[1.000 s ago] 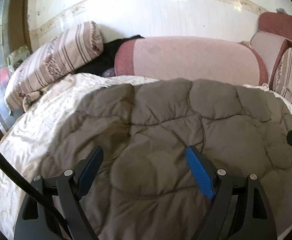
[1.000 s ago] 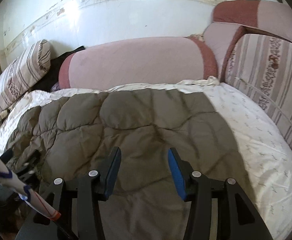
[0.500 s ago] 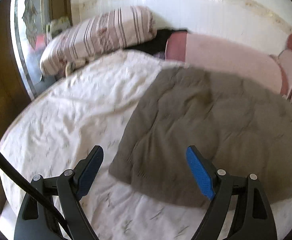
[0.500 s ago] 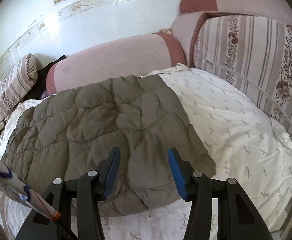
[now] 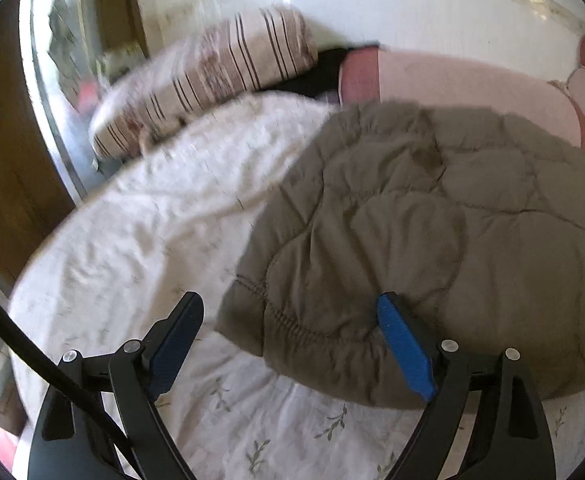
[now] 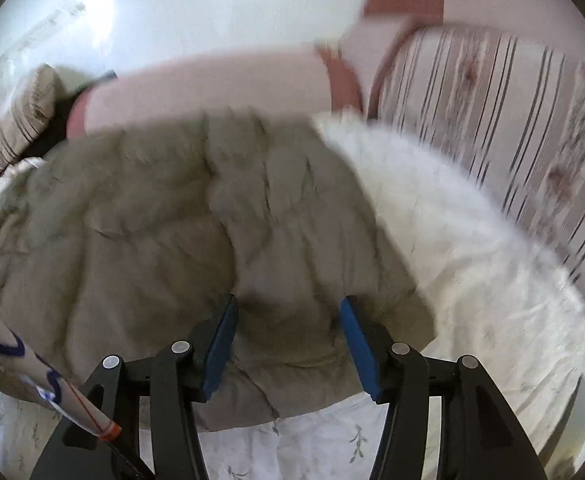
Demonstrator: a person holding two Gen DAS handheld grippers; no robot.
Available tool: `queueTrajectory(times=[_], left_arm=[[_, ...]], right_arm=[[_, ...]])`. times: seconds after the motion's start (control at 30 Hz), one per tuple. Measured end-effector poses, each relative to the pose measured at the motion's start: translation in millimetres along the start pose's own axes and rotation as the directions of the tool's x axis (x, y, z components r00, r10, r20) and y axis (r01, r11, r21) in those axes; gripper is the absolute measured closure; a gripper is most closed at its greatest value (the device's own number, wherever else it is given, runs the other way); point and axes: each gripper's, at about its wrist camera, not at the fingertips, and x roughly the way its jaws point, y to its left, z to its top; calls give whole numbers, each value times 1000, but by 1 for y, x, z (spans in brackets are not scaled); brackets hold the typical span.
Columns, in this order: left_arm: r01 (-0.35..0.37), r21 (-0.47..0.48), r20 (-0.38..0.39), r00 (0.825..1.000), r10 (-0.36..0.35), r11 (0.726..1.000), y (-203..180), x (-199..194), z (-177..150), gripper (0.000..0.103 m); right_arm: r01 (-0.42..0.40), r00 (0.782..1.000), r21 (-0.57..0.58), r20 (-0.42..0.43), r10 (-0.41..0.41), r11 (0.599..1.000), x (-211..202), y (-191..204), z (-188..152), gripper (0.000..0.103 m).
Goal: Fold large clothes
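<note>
A grey-brown quilted padded garment (image 5: 432,232) lies spread on a white bed sheet (image 5: 152,240). In the left wrist view my left gripper (image 5: 288,340) is open and empty, its blue pads on either side of the garment's near left corner with its gathered hem. In the right wrist view the same garment (image 6: 172,232) fills the middle. My right gripper (image 6: 288,340) is open and empty, over the garment's near right edge. This view is blurred.
A striped pillow (image 5: 204,80) lies at the far left, a pink bolster (image 5: 452,84) along the white wall behind. Striped cushions (image 6: 492,120) stand at the right of the bed. A wooden frame and glass (image 5: 52,80) are at the left.
Both grippers pulled back from above the garment's middle towards its near edge. The left one swung left and then came in close to the garment's near left corner. Both stayed open.
</note>
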Motion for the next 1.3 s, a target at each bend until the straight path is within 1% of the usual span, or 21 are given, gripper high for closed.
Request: queueTrajectory(times=[0.07,0.1,0.13,0.17,0.2,0.23,0.27,0.3,0.33,0.4,0.43,0.5,0.57,0.67,0.77,0.83,0.9,0.97,1.1,1.2,1.3], left_arm=[[-7,18,72,997,6,1000,-7,-22,-4,15],[1,31,104,995,-4,1000,-11,-31,-6,15],[16,59,108,994,-22,998,-18,-35,-8,15],[34,96,82,996,-42,995,-26,-32,-10,15],[53,123,44,997,-59,991,-34,-28,-13,15],[75,150,-17,997,-74,986,-40,-17,-15,14],[81,161,-73,995,-70,984,-44,-8,-19,14],[92,146,-92,993,-79,985,-42,-3,-20,14],[110,123,-106,990,-97,986,-39,0,-18,14],[157,84,-147,979,-144,984,-31,3,-16,14],[180,56,-165,972,-169,982,-25,4,-16,13],[193,14,-168,968,-188,981,-19,2,-17,12],[191,-18,-144,971,-192,981,-14,-5,-17,12],[172,-35,-86,981,-175,984,-11,-14,-14,13],[158,-49,-43,986,-160,986,-11,-18,-11,13],[159,-53,-41,986,-161,986,-12,-16,-9,13],[157,-44,-50,986,-160,987,-17,-12,-9,13],[166,-42,-59,984,-168,985,-20,-6,-7,13],[171,-31,-75,982,-173,985,-25,5,-5,12],[171,-23,-69,983,-172,985,-28,5,-4,12],[166,-15,-50,985,-166,986,-28,3,-2,12]], right_arm=[[-21,995,-65,96,27,998,-22,10,-3,45],[-70,990,-94,116,81,993,-31,20,-8,45],[-120,986,-103,102,130,987,-32,27,-12,45],[-173,982,-114,58,181,978,-28,36,-18,45],[-198,980,-125,3,200,972,-20,44,-23,45],[-196,981,-127,-27,195,972,-13,48,-27,45],[-191,981,-125,-50,186,974,-7,52,-30,45],[-195,980,-117,-64,189,974,-2,52,-30,44],[-202,978,-98,-69,196,974,0,49,-30,42],[-220,974,-81,-77,214,972,0,43,-30,42],[-226,973,-76,-74,220,971,-2,40,-30,42],[-245,969,-61,-45,242,968,-12,36,-28,42],[-242,970,-30,8,243,970,-24,29,-23,42],[-211,977,52,37,210,976,-25,9,-16,41],[-181,983,122,25,179,976,-15,-9,-10,42],[-152,988,155,8,152,976,-8,-16,-9,42],[-148,988,188,-10,153,971,-3,-21,-7,42],[-144,988,194,-33,153,970,0,-24,-8,42],[-112,989,145,-84,125,983,11,-14,-8,40],[-87,991,101,-90,97,991,14,-4,-9,39],[-85,993,104,-76,94,991,11,-6,-8,39]])
